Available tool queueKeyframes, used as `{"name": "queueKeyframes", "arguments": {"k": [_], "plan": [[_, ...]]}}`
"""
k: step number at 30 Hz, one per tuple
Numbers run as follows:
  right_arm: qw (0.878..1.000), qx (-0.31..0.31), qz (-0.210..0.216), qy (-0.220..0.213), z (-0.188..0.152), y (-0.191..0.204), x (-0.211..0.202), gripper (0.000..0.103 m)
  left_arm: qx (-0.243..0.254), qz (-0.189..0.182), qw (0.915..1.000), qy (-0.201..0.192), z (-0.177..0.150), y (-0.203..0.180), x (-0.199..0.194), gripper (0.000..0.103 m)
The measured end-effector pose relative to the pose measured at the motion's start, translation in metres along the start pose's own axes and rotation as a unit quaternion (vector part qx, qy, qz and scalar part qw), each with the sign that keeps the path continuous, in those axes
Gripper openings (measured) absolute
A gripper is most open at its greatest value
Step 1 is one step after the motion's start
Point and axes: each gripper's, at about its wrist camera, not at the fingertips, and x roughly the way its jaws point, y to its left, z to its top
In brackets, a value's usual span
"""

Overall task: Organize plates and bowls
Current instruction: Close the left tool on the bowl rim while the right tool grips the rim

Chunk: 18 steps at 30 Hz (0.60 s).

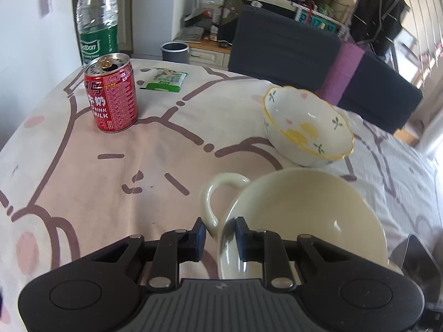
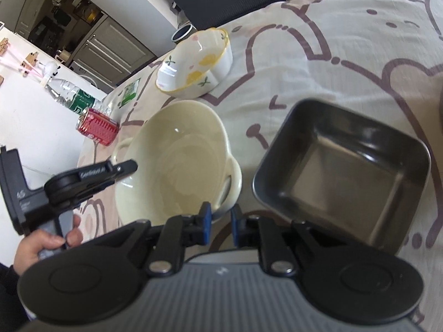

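A cream two-handled bowl [image 1: 304, 221] sits on the printed tablecloth close in front of my left gripper [image 1: 220, 239], whose jaws straddle its near rim, narrowly open. In the right wrist view the same cream bowl [image 2: 177, 160] lies left of a black square dish [image 2: 346, 166]. My right gripper [image 2: 220, 224] stands at the cream bowl's right handle [image 2: 234, 185], jaws slightly apart on either side of it. A white floral bowl with a yellow rim [image 1: 307, 127] sits beyond, also in the right wrist view [image 2: 196, 63]. The left gripper body [image 2: 83, 179] shows there too.
A red milk can [image 1: 112, 96] and a water bottle [image 1: 97, 19] stand at the far left, with a green packet [image 1: 166, 80] behind. Dark chairs [image 1: 304, 55] line the table's far edge. A bin [image 1: 175, 52] stands on the floor.
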Motion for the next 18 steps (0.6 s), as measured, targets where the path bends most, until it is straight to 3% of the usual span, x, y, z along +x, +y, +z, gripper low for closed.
{"name": "queueKeyframes", "arguments": {"k": [8, 18], "plan": [[0.999, -0.028, -0.021, -0.022, 0.014, 0.004, 0.004, 0.017, 0.032, -0.004, 0.9993, 0.016, -0.01, 0.006, -0.01, 0.023], [0.997, -0.049, -0.034, -0.047, 0.036, 0.005, 0.014, 0.015, 0.029, -0.035, 0.9977, 0.05, -0.027, 0.012, -0.025, 0.028]]}}
